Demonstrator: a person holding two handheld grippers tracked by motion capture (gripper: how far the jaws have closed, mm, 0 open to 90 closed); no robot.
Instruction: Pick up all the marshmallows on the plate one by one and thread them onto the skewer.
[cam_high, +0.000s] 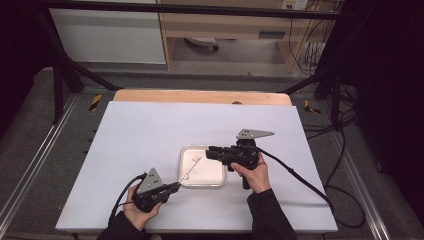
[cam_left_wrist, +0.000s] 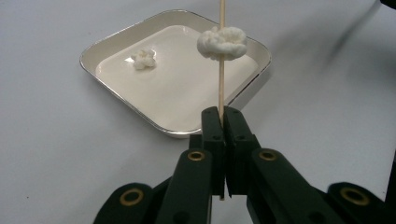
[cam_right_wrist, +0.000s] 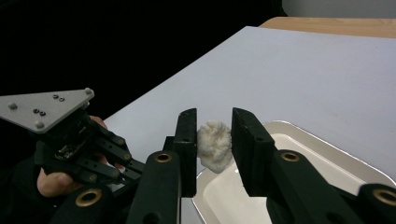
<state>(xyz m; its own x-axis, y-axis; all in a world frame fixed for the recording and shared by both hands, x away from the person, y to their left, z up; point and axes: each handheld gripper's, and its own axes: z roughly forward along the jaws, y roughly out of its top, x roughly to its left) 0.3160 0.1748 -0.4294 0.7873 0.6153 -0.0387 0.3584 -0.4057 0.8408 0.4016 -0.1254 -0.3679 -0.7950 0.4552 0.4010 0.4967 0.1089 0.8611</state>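
My left gripper (cam_left_wrist: 223, 116) is shut on the lower end of a thin wooden skewer (cam_left_wrist: 221, 79), which stands up over a white square tray (cam_left_wrist: 112, 42). A puffy white lump (cam_left_wrist: 222, 42) is threaded on the skewer. A smaller white lump (cam_left_wrist: 143, 59) lies loose in the tray. My right gripper (cam_right_wrist: 214, 116) is shut on another white lump (cam_right_wrist: 214, 145), held above the tray's rim (cam_right_wrist: 327, 140). In the high view the left gripper (cam_high: 176, 185) is at the tray's near left corner. The right gripper (cam_high: 210, 152) reaches in over the tray's right side.
The tray (cam_high: 219, 175) sits near the middle of a white table cover (cam_high: 145, 135). A wooden table edge (cam_high: 200, 96) shows at the back. Cables (cam_high: 300, 180) trail from both grippers. Dark frame bars and floor surround the table.
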